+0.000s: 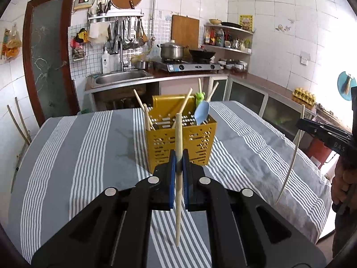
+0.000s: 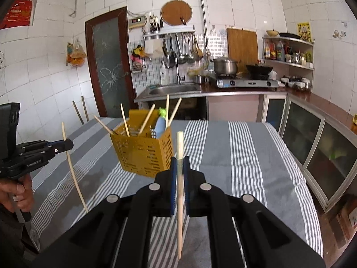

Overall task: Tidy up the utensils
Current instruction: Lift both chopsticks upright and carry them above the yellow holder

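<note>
A yellow perforated utensil basket (image 1: 178,140) (image 2: 142,154) stands on the striped tablecloth, holding several chopsticks, a blue spoon (image 1: 202,112) and a green-topped utensil. My left gripper (image 1: 179,156) is shut on a wooden chopstick (image 1: 178,134), held upright just in front of the basket. My right gripper (image 2: 180,163) is shut on another wooden chopstick (image 2: 179,147), upright, to the right of the basket. Each wrist view also shows the other gripper (image 1: 323,134) (image 2: 44,149) from the side with its chopstick (image 1: 292,156) (image 2: 71,165) hanging down above the cloth.
The table wears a grey and white striped cloth (image 1: 78,147) (image 2: 245,156). Behind it run a kitchen counter with a sink (image 1: 120,78), a gas stove (image 1: 187,65) with pots, and glass-front cabinets (image 2: 312,138) along the right. A person's hand (image 2: 17,194) grips the left tool.
</note>
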